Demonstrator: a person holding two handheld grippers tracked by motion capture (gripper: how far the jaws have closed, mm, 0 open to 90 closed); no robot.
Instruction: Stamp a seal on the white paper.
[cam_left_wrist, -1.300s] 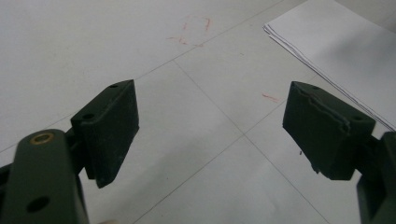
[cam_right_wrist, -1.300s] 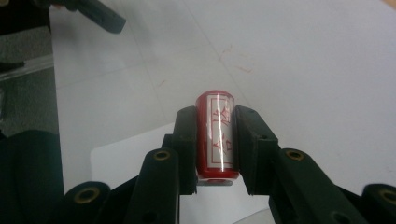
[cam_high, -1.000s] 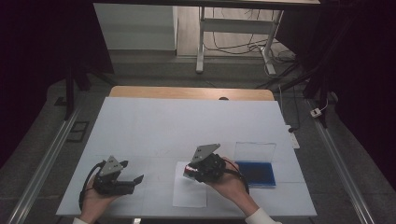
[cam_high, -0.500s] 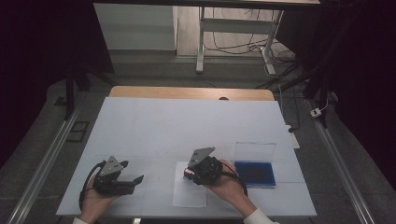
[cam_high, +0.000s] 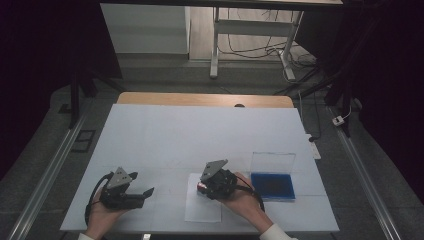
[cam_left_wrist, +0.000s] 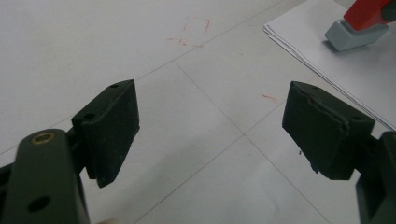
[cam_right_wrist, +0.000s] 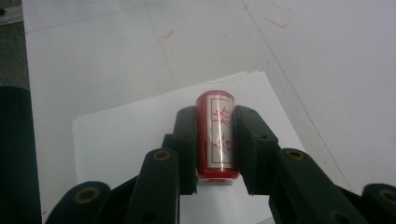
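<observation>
one red stamp (cam_right_wrist: 217, 135), one stack of white paper (cam_high: 204, 205), one blue ink pad (cam_high: 272, 184) with its clear lid standing open, and two sets of tongs on the bench (cam_high: 200, 135). the right tongs (cam_high: 202, 187) are clamped on the stamp, pads tight against both red sides, its label with red characters facing up in the right gripper view. the stamp sits over the paper, and in the left gripper view its grey base (cam_left_wrist: 348, 33) looks to be touching the sheet, though the contact is hard to judge. the left tongs (cam_left_wrist: 224, 135) are apart with nothing between them, hovering low over bare bench at 9 o'clock from the paper. the ink pad lies at 3 o'clock from the right hand, close by. the paper lies near the bench's 6 o'clock edge, and from 12 o'clock outward the white top is wide open. faint red smears (cam_left_wrist: 189, 39) and thin seam lines mark the surface. beyond the wooden far edge stand a dark floor, a table frame and loose cables.
</observation>
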